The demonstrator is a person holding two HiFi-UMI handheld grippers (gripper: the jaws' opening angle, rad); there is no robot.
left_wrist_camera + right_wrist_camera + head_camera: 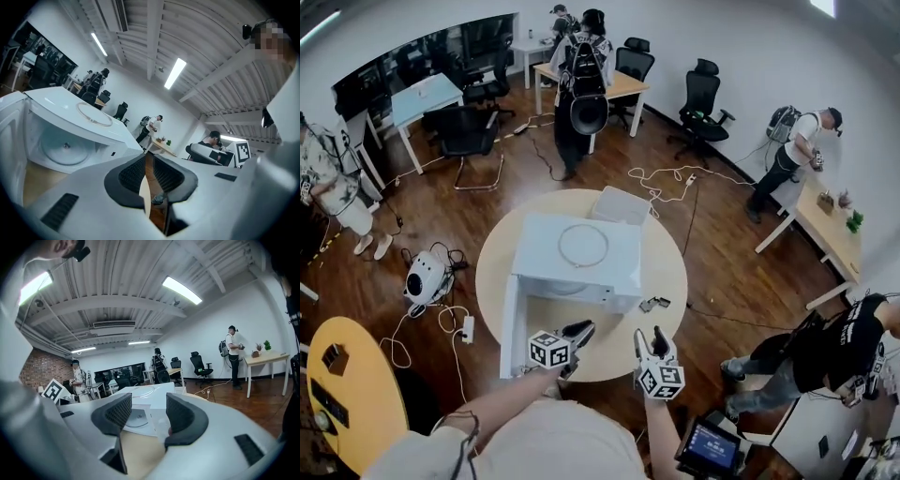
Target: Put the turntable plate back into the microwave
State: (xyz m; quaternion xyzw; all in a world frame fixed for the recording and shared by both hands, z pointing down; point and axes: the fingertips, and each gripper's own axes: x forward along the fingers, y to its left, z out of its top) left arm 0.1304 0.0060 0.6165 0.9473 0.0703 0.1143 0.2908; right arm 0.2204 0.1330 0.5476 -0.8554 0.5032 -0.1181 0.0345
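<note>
1. The left gripper point(578, 331) point(149, 171) is held over the near edge of the round beige bench point(666, 272). Its ribbed black pads point(132, 174) stand only slightly apart, with a narrow slit between them. Nothing is gripped.
2. The right gripper point(652, 339) point(147, 413) is held just beside it, level with it and clear of the bench top. Its jaws are spread wide and hold nothing.
3. Each gripper carries a cube point(548, 350) faced with square black-and-white block markers. These patterns are the only print that can be made out.
4. The white box-shaped microwave point(534, 248) stands at the centre of the bench. Its white door point(508, 323) is swung fully open on the left gripper's side and reaches towards the near bench edge.
5. The round, pale, translucent turntable plate point(65, 149) point(136, 418) lies flat on the floor of the microwave cavity. A small dark hub shows at its centre. Neither gripper touches it.
6. A thin pale ring point(583, 245) point(95, 115) lies on the microwave roof.
7. Two small dark items point(654, 303) lie on the bench just beside the microwave, on the right gripper's side.
8. A flat white box point(623, 203) sits behind the microwave at the far bench edge.
</note>
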